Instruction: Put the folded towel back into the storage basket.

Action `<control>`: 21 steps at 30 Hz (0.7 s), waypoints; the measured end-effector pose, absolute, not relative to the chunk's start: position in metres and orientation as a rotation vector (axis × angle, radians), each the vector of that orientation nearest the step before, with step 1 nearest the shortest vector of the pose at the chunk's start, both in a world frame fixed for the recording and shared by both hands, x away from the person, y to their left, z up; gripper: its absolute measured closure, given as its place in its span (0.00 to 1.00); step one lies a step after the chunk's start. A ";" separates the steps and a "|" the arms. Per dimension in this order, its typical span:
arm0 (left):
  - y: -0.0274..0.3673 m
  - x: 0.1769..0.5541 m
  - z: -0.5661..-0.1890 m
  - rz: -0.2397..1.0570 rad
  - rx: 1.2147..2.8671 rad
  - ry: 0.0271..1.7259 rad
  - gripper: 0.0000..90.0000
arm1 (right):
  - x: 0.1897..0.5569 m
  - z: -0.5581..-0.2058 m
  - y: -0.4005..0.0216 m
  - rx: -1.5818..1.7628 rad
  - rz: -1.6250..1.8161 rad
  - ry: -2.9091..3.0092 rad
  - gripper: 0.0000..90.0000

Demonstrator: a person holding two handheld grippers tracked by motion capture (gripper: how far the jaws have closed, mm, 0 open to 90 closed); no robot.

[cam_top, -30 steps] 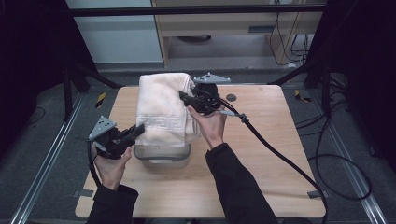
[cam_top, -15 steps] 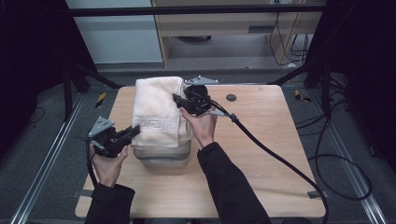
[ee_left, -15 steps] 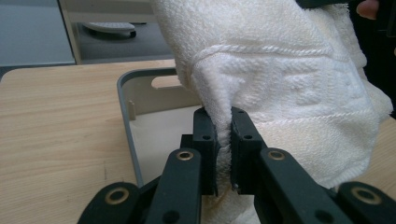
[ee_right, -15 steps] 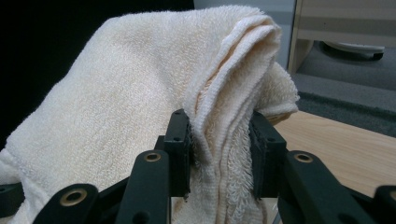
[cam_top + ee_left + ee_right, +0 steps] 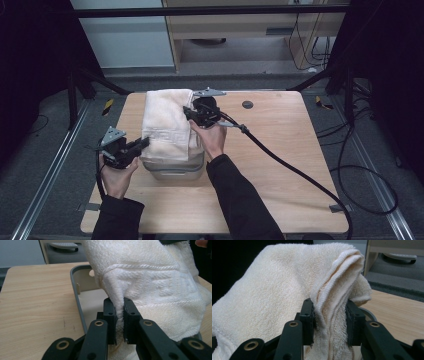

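My left gripper [image 5: 142, 144] sits at the near left of the wooden table [image 5: 280, 150], its jaws pinched on the near left corner of the cream towel [image 5: 167, 122]. The towel drapes over a grey bin [image 5: 175, 169] just beside it. My right gripper [image 5: 189, 112] clamps the towel's bunched far right edge.

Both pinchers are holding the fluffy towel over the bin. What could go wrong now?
The left gripper pinches only a thin fold of the towel, so that end might slip free. The right gripper holds a thick bunch, which may sag. The towel drapes over the grey bin's rim, so it could snag there.
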State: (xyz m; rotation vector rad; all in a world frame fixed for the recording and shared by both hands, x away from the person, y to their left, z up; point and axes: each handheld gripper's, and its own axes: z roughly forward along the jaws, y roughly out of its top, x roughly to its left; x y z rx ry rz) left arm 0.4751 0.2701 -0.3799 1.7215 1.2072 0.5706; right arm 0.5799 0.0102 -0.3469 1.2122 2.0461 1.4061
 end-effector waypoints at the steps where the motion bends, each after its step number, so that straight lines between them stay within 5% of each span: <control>1: 0.270 0.476 -0.382 0.571 1.726 1.211 0.92 | 0.581 -0.349 0.011 1.216 1.403 2.048 0.72; 21: 0.265 0.489 -0.405 0.560 1.812 1.268 0.92 | 0.593 -0.385 0.017 1.269 1.319 2.092 0.72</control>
